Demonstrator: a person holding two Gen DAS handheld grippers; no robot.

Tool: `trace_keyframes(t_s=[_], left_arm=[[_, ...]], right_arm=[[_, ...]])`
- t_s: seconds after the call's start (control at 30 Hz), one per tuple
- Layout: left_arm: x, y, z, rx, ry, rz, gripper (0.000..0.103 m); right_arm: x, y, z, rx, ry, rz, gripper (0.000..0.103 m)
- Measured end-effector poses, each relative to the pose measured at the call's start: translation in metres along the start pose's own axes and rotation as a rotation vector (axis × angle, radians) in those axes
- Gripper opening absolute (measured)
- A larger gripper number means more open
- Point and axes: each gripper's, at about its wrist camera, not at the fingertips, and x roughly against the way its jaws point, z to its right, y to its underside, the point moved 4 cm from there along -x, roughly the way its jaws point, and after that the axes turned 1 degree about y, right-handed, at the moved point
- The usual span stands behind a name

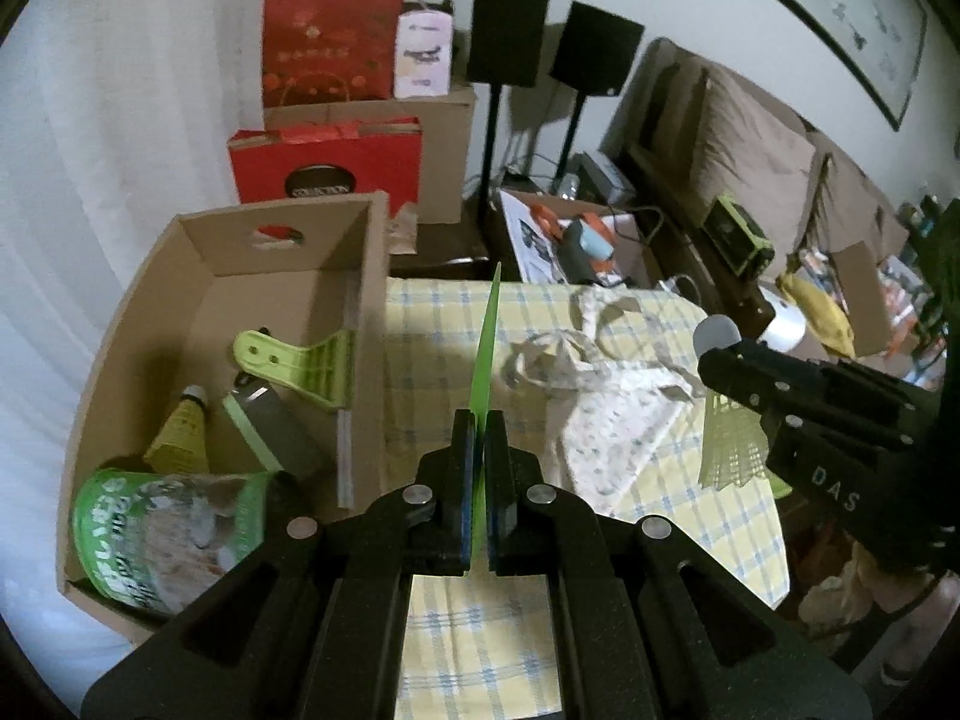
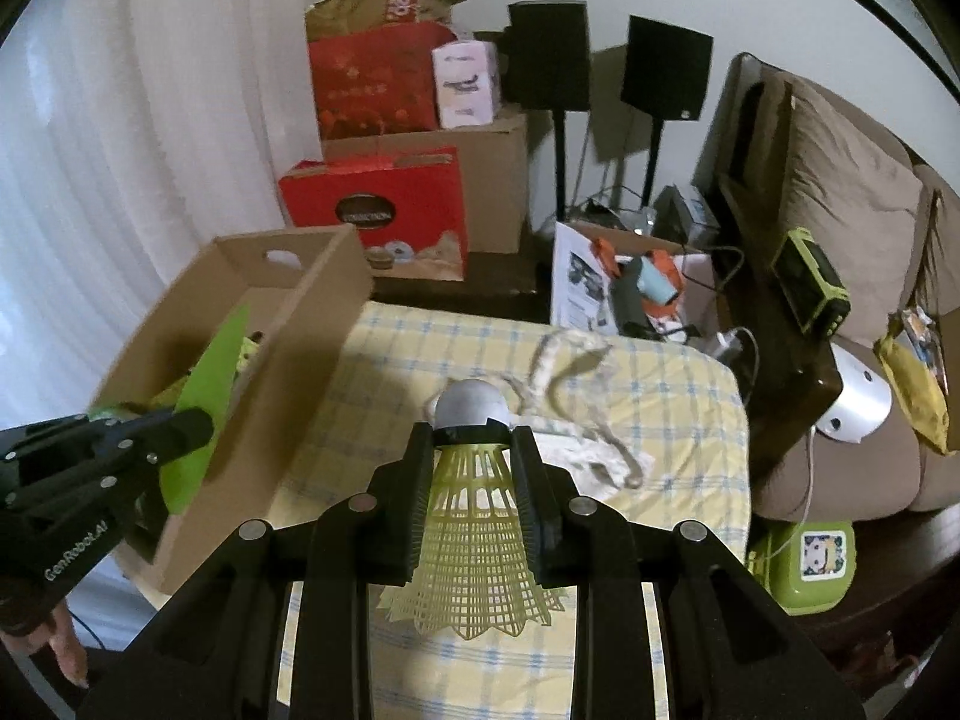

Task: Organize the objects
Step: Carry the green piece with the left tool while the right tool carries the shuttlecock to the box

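My left gripper (image 1: 479, 426) is shut on a thin green plastic sheet (image 1: 487, 354), seen edge-on above the checked cloth; in the right wrist view the same sheet (image 2: 210, 396) shows broadside beside the box. My right gripper (image 2: 473, 438) is shut on a yellow shuttlecock (image 2: 474, 516), cork tip forward, skirt toward the camera; in the left wrist view that shuttlecock (image 1: 732, 444) hangs from the right gripper (image 1: 729, 360) at the right. The open cardboard box (image 1: 372, 276) at the left holds a green clip (image 1: 300, 360), another shuttlecock (image 1: 180, 432), a grey case (image 1: 276, 426) and a green can (image 1: 168, 540).
A white patterned cloth bag (image 1: 606, 396) lies on the yellow checked tablecloth (image 1: 468, 648). Behind stand red bags and cardboard boxes (image 1: 330, 54), two black speakers on stands (image 1: 510, 30), and a box of tools (image 1: 576, 240). A sofa with cushions (image 2: 852, 192) fills the right.
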Motion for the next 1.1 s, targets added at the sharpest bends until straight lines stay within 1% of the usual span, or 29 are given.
trace_keyframes(t_s=[0.17, 0.47, 0.6, 0.8, 0.9, 1.1], left_arm=[[0.005, -0.009, -0.017, 0.018, -0.02, 0.018, 0.003], [0.006, -0.023, -0.058, 0.061, -0.057, 0.029, 0.003], [0.003, -0.031, -0.078, 0.077, -0.076, 0.029, 0.003], [0.0, -0.044, -0.111, 0.099, -0.094, 0.022, 0.003], [-0.006, -0.048, -0.13, 0.119, -0.101, 0.013, 0.003], [-0.027, -0.05, -0.154, 0.138, -0.116, -0.019, 0.003]], right_arm=[[-0.005, -0.01, -0.019, 0.002, -0.026, 0.007, 0.026], [-0.016, -0.04, -0.053, 0.008, -0.06, 0.001, 0.026], [-0.024, -0.049, -0.069, 0.015, -0.068, -0.003, 0.026], [-0.047, -0.067, -0.101, 0.025, -0.112, -0.026, 0.026], [-0.057, -0.074, -0.117, 0.037, -0.132, -0.039, 0.026], [-0.08, -0.085, -0.143, 0.035, -0.177, -0.071, 0.026]])
